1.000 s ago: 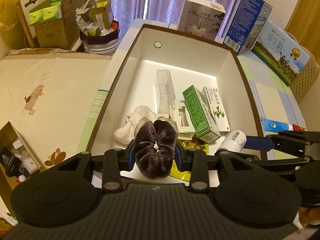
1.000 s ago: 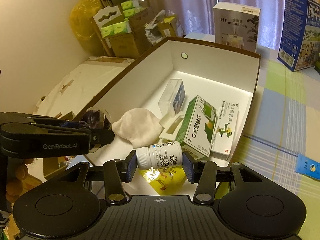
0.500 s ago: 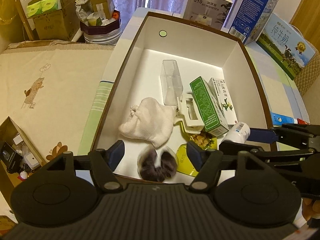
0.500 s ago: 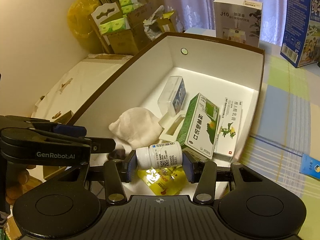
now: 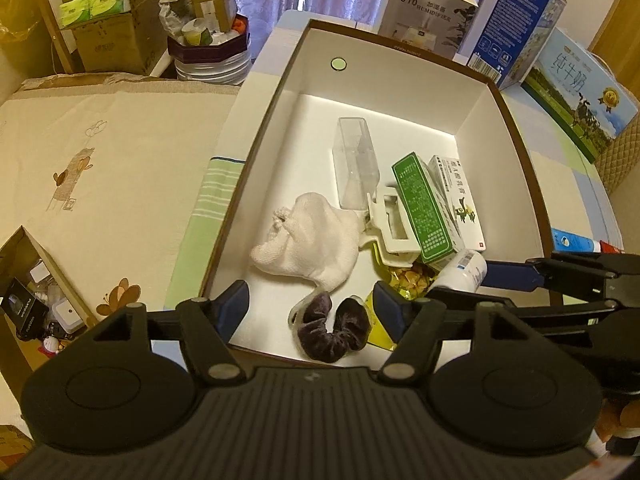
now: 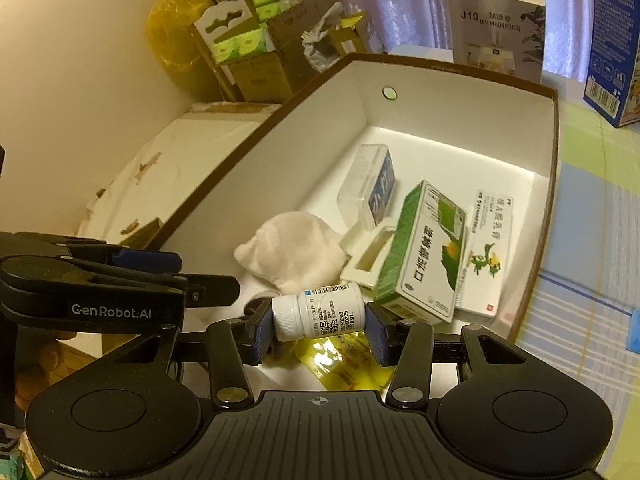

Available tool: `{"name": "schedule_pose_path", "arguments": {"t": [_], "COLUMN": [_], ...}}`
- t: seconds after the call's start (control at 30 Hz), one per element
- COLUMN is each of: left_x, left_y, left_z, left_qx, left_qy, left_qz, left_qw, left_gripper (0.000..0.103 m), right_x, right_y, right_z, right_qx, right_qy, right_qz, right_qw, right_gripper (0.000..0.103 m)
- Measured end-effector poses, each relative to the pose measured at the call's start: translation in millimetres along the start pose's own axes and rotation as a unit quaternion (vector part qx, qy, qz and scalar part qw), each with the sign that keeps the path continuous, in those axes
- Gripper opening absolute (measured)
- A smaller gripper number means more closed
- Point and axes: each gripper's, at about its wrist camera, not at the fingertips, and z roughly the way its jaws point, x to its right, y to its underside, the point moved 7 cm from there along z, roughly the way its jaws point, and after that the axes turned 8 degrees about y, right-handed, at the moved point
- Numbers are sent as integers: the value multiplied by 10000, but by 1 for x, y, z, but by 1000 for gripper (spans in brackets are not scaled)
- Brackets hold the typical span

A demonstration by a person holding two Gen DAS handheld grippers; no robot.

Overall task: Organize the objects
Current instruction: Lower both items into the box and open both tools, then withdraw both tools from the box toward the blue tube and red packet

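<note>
Through the left wrist camera I see my left gripper (image 5: 310,306) with its jaws spread wide and holding nothing, above the dark velvet scrunchie (image 5: 334,330), which lies loose on the floor of the white box (image 5: 400,80) by its near edge, beside the white cloth pouch (image 5: 316,240). Through the right wrist camera my right gripper (image 6: 318,326) has its jaws closed on the white pill bottle (image 6: 318,312), held sideways over the box's near edge, above a yellow packet (image 6: 340,360) and just beside the green carton (image 6: 424,256).
</note>
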Motion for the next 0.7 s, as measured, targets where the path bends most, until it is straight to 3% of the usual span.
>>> {"name": "schedule_pose_path", "arguments": {"t": [0.27, 0.7], "left_x": [4, 15], "left_y": [-2, 5], "left_z": [-4, -12], "left_qx": [39, -15], "left_qy": [6, -14], "left_qz": [13, 153], "left_qw": [10000, 9999], "left_gripper": [65, 75], "right_x": [1, 7], "right_y": [-5, 4], "right_z": [-6, -20], "right_qx": [152, -304], "right_qy": [-11, 363], "right_qz": [23, -201], "right_qw": [9999, 9987], "right_gripper": [50, 53]}}
